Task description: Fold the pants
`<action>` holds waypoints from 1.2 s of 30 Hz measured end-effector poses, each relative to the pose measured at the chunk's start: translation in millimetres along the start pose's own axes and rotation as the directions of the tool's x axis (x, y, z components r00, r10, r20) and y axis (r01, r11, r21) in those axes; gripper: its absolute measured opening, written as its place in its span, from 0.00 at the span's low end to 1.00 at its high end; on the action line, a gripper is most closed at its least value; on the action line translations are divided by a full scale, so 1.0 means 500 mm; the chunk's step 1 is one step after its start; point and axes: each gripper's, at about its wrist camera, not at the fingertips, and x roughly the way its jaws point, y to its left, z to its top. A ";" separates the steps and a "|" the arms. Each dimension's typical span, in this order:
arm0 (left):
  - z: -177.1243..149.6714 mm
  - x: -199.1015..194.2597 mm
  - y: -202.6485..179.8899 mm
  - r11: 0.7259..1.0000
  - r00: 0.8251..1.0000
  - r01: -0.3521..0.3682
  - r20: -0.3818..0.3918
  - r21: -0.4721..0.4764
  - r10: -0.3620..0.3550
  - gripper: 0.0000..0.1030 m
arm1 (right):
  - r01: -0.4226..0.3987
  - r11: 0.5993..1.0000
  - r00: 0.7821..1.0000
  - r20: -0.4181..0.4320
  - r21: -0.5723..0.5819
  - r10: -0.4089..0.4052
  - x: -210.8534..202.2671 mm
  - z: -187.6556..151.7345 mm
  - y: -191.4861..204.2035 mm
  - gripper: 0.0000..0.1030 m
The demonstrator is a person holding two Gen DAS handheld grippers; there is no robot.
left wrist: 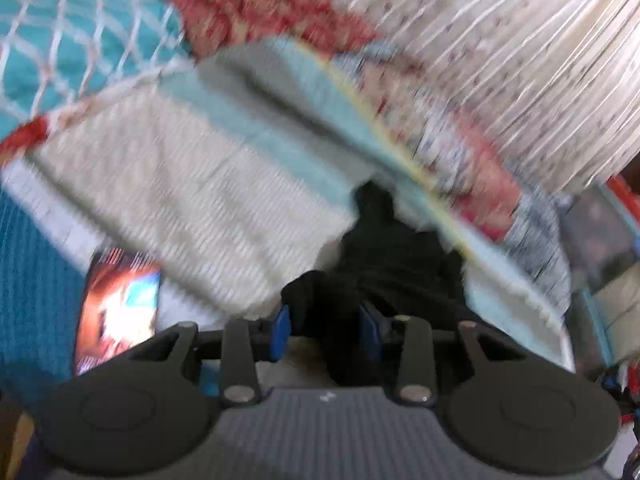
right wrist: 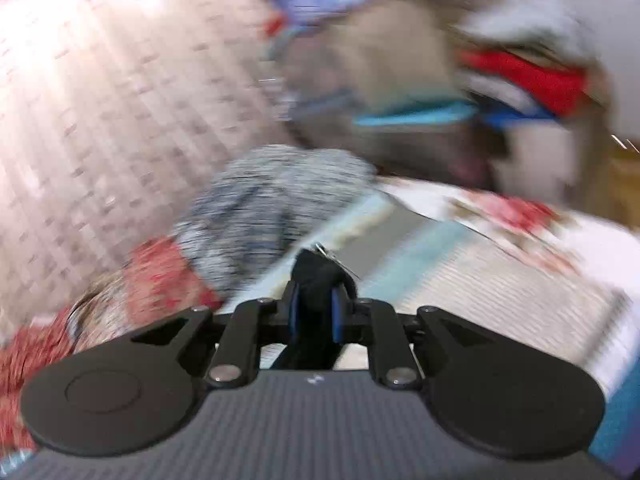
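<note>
Holding entry, left to right. Left gripper (left wrist: 326,330): clenched on a bunched edge of the black pants (left wrist: 384,252), the blue pads (left wrist: 283,330) pressing either side; the cloth trails away far over the white ribbed bedspread (left wrist: 168,200), probably lifted so it hangs free for a fold. Right gripper (right wrist: 316,314): clenched on another black fold of the pants (right wrist: 316,276), likely the opposite corner, so the garment spans both. Grey marled cloth (right wrist: 256,204) lies just left. Heavy blur; the pants' full extent cannot be told.
</note>
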 end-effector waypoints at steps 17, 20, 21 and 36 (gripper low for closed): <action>0.017 -0.062 0.041 0.999 0.992 -0.028 0.121 0.043 0.023 0.50 | 0.232 0.972 0.972 -0.040 0.024 -0.231 0.000 -0.082 0.027 0.43; 0.080 0.020 -0.028 0.987 0.988 -0.012 0.151 0.160 -0.013 0.58 | -0.022 0.975 0.992 -0.126 -0.220 -0.006 0.057 -0.100 0.254 0.43; 0.101 0.063 -0.051 0.983 0.989 -0.007 0.149 0.182 -0.020 0.64 | -0.113 0.942 0.983 -0.175 -0.317 0.059 0.082 -0.121 0.344 0.44; 0.124 0.492 -0.141 0.989 0.993 0.057 -0.106 0.140 -0.043 0.65 | -0.674 0.397 0.693 -0.720 -0.623 0.045 0.485 -0.856 1.101 0.70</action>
